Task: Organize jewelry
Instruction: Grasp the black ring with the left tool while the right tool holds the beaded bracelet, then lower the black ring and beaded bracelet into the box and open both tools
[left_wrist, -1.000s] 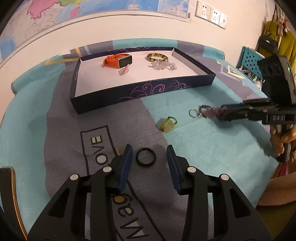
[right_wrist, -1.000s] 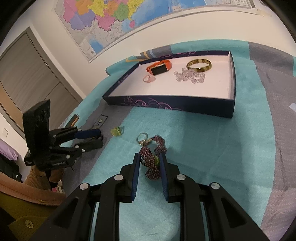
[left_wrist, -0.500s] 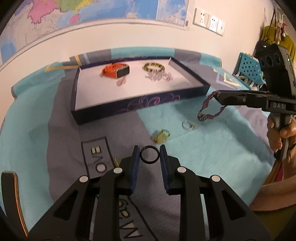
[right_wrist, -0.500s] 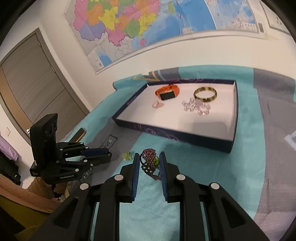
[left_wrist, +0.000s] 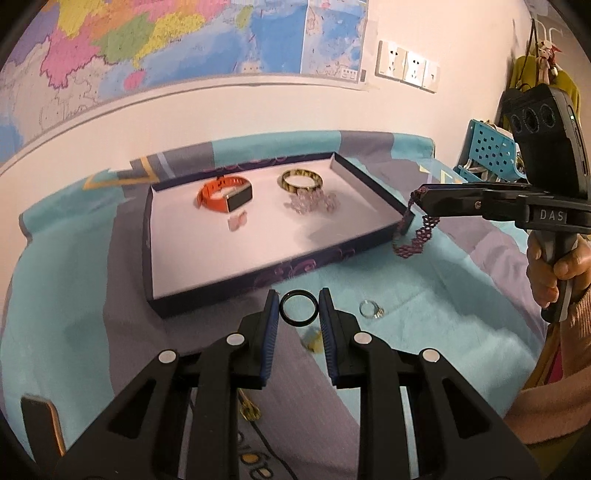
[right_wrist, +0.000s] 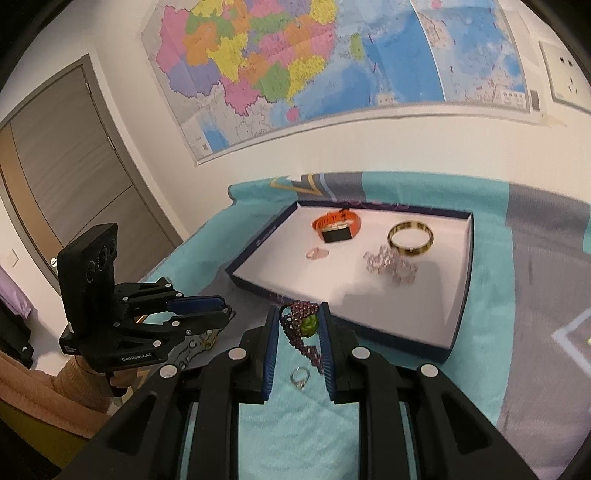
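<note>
My left gripper (left_wrist: 298, 312) is shut on a black ring (left_wrist: 298, 308) and holds it in the air before the near wall of the dark tray (left_wrist: 258, 277). My right gripper (right_wrist: 298, 326) is shut on a purple beaded bracelet (right_wrist: 300, 325) with a green bead, raised near the tray's near wall (right_wrist: 406, 341); in the left wrist view the bracelet (left_wrist: 415, 240) hangs by the tray's right corner. In the tray lie an orange watch (left_wrist: 225, 197), a gold bangle (left_wrist: 301, 181), a clear bead bracelet (left_wrist: 312, 202) and a pink piece (left_wrist: 236, 222).
A silver ring (left_wrist: 371, 309) and a yellow-green ring (left_wrist: 313, 341) lie on the teal and grey cloth (left_wrist: 74, 314) under the grippers. A small gold item (left_wrist: 249, 410) lies below my left gripper. A blue basket (left_wrist: 487, 155) stands at the far right.
Both grippers have risen and moved toward the tray, each carrying its piece. The silver ring and yellow-green ring stay on the cloth.
</note>
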